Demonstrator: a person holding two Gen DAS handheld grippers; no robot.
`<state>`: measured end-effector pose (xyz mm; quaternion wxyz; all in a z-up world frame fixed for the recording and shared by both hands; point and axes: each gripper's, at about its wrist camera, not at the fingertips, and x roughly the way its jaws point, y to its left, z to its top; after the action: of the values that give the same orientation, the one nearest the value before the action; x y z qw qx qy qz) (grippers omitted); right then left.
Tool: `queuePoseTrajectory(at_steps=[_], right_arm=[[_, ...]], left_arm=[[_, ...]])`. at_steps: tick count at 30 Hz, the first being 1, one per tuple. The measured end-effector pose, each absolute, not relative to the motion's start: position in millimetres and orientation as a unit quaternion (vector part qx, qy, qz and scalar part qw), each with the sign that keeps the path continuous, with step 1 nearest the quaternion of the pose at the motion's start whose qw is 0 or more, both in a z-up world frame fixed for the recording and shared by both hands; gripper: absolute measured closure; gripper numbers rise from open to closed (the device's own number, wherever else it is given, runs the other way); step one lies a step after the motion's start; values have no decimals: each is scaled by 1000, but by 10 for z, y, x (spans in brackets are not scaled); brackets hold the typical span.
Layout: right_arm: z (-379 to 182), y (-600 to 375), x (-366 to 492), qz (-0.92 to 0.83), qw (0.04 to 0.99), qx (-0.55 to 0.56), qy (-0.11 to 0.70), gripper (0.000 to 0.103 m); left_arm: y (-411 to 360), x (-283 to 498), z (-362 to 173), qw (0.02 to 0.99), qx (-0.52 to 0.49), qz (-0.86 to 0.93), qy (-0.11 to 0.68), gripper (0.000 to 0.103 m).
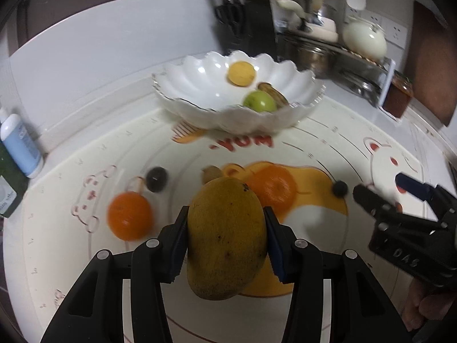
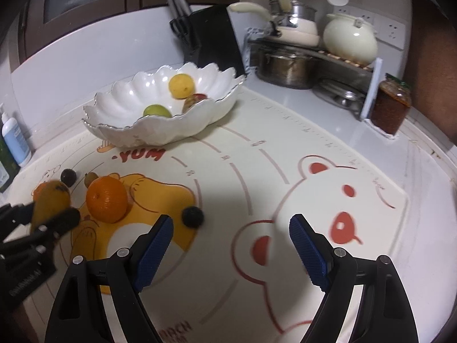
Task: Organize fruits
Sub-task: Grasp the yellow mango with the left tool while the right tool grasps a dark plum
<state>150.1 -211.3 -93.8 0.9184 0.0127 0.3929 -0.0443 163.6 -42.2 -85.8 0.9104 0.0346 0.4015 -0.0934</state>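
My left gripper (image 1: 227,225) is shut on a yellow mango (image 1: 227,237) and holds it above the printed mat (image 1: 314,148). The mango also shows in the right wrist view (image 2: 50,204). A white scalloped bowl (image 1: 200,85) at the back holds a yellow fruit (image 1: 241,73), a green fruit (image 1: 259,101) and a brown one (image 1: 272,93). On the mat lie two oranges (image 1: 130,217) (image 1: 271,187), a dark plum (image 1: 156,178), a kiwi (image 1: 211,173) and a small dark berry (image 1: 340,188). My right gripper (image 2: 231,228) is open and empty, right of the berry (image 2: 192,216).
A blue-white bottle (image 1: 20,145) stands at the left edge. A black knife block (image 2: 211,40), a rack with pots (image 2: 288,68), a cream kettle (image 2: 350,38) and a red jar (image 2: 390,105) stand along the back and right.
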Motion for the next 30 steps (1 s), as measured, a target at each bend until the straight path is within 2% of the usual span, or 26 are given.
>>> queuePoseTrajectory(at_steps=[8,12,15,19,21,30], right_arm=[[-1076,-1968,1745,-30,907,2,421,42],[-1134,-1925,1793,-26,902,0,431,56],[-1149,-1907,1806,-25,902,-1,432,62],[-1148,-1881,1804,-11,902,3,432,77],[-1144,-1864,1796,-11,902,0,431,80],[-1089,-1887,1705,-7,903,12,429,80]], left_arm=[[-239,1742,-831,912,21,-83,401,55],[-207,1755,-844,911,17,-84,403,55],[-196,1761,-850,911,16,-85,404,55],[-201,1761,-846,911,14,-87,403,55],[-198,1761,-844,911,12,-87,404,55],[-210,1740,-820,911,11,-89,403,55]])
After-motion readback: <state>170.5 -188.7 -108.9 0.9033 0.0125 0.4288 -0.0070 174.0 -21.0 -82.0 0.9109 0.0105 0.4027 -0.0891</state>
